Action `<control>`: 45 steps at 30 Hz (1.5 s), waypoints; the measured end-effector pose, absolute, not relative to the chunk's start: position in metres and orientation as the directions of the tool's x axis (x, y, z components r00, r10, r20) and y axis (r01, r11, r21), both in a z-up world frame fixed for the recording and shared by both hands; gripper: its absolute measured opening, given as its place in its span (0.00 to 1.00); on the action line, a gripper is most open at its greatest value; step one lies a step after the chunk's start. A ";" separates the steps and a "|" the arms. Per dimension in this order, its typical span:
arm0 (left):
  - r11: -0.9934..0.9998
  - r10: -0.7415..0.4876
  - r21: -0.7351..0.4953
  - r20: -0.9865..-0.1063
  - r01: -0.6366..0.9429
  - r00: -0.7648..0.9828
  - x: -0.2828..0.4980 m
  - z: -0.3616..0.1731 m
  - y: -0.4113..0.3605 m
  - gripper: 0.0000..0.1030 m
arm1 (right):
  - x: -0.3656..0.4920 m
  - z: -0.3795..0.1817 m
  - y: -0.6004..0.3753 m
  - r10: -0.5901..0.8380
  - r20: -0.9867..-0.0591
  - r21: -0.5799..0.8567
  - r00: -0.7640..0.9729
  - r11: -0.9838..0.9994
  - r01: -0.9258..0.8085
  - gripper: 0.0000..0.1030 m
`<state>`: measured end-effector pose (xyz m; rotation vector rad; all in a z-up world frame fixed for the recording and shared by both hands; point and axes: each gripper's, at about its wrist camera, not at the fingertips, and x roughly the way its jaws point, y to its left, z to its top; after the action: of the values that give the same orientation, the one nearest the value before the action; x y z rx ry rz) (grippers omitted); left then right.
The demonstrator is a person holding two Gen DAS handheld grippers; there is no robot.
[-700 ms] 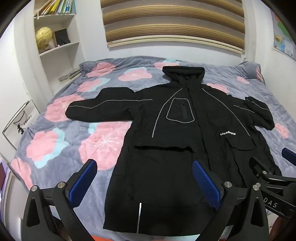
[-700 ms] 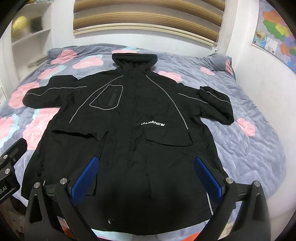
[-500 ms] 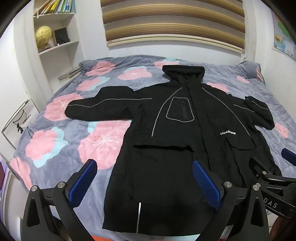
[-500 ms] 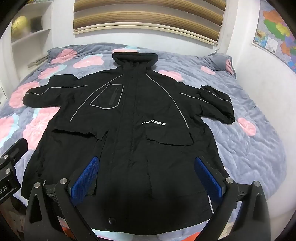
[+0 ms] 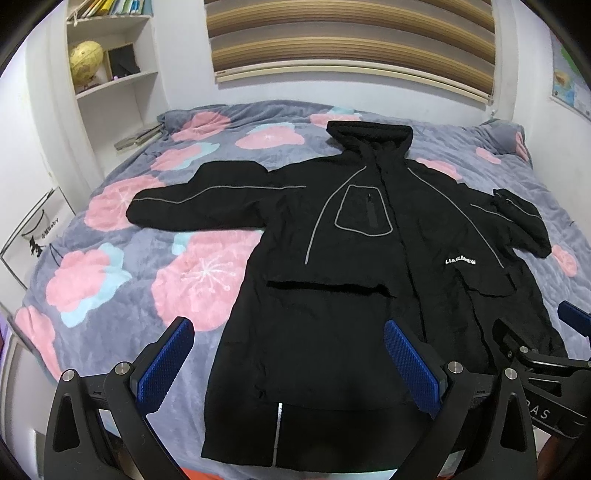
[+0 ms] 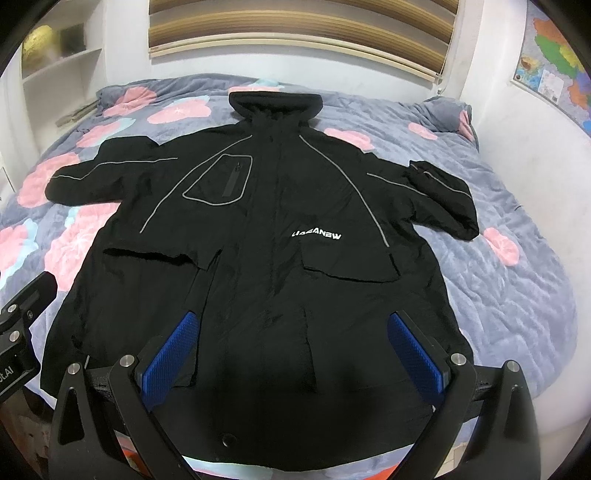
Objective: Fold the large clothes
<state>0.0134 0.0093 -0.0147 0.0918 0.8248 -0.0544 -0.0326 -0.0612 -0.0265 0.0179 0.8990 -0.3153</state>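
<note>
1. Both tools hang released over the near hem: left tool [image 5: 288,365], right tool [image 6: 291,354], blue pads spread wide, nothing between them.
2. Black hooded coat [image 6: 266,251] lies flat, front up, on the bed [image 5: 110,280], hood far, sleeves spread left and right.
3. Floral blanket [image 5: 192,280] beneath; shelves [image 5: 110,81] far left.

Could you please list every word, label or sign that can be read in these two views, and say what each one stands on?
"DAS", partly cut off: on the right gripper's black body, left wrist view.
White chest print on the black jacket: reads about "LIAGANEW", letters unclear.
Wall map: text too small.
Poster beside the bed: writing too blurred.
Shelf books: spines unreadable.
</note>
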 end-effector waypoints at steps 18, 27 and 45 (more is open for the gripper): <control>0.996 -0.004 0.056 -0.768 0.073 0.640 0.056 -0.043 0.010 0.99 | 0.012 -0.058 -0.070 -0.246 -0.767 -0.096 0.593 0.957 0.273 1.00; 0.993 0.064 -0.031 -0.689 -0.117 0.722 0.134 -0.036 0.095 0.99 | 0.067 -0.105 -0.091 -0.161 -0.763 0.004 0.626 0.967 0.254 1.00; 0.858 0.063 -0.339 -0.676 -0.386 0.734 0.322 -0.099 0.339 0.99 | 0.103 -0.163 -0.088 -0.041 -0.788 0.076 0.614 0.984 0.163 1.00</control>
<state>0.3216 0.3390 -0.0986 -0.4872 0.7090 0.2573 0.1026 -0.0875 -0.1630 0.1452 0.9023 -0.1178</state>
